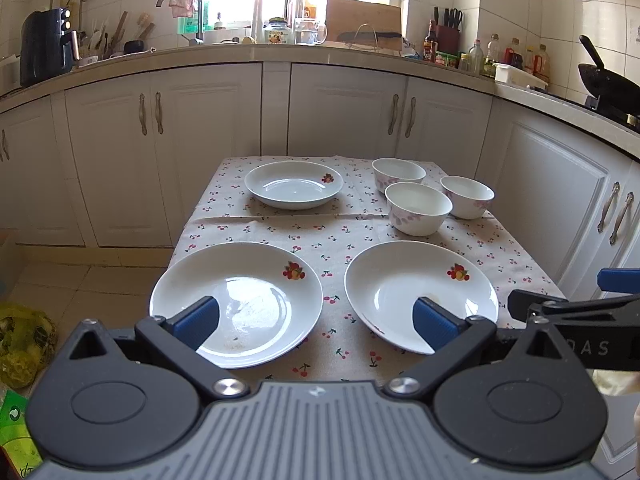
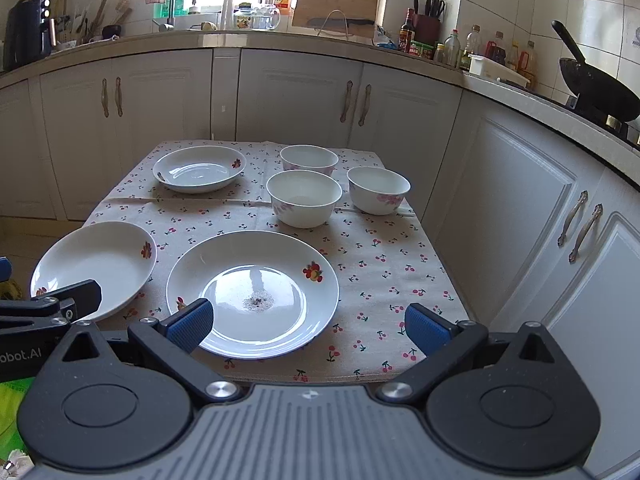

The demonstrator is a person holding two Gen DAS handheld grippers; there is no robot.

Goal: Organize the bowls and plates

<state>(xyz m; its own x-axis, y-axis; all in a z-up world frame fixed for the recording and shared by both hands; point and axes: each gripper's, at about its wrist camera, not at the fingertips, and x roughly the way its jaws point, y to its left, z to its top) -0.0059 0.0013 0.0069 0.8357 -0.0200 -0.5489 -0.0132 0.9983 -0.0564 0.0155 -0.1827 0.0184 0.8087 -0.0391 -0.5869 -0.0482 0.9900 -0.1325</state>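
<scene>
Three plates, three bowls, all on the cherry-print cloth [image 1: 320, 236] covering a small table. Left to right, near row: left plate [image 1: 236, 304], right plate [image 1: 420, 292], side by side, apart, each with a fruit decal on the rim. Far row: far plate [image 1: 294, 185], then a tight cluster of bowls: back bowl [image 1: 398, 174], front bowl [image 1: 418, 208], right bowl [image 1: 467, 197], all upright, pink floral print; the front one looks to touch or nearly touch its neighbours. Right plate has dark crumbs at its centre in the right wrist view.

Left gripper [image 1: 316, 318] hovers at the near table edge, level, tongs spread wide, one blue tip over each near plate, holding nothing. Right gripper [image 2: 308, 322] sits just beside it, tongs spread too, empty, its left tip over the right plate.

Writing: "DAS" on right gripper body, "obot.AI" on the left one.
</scene>
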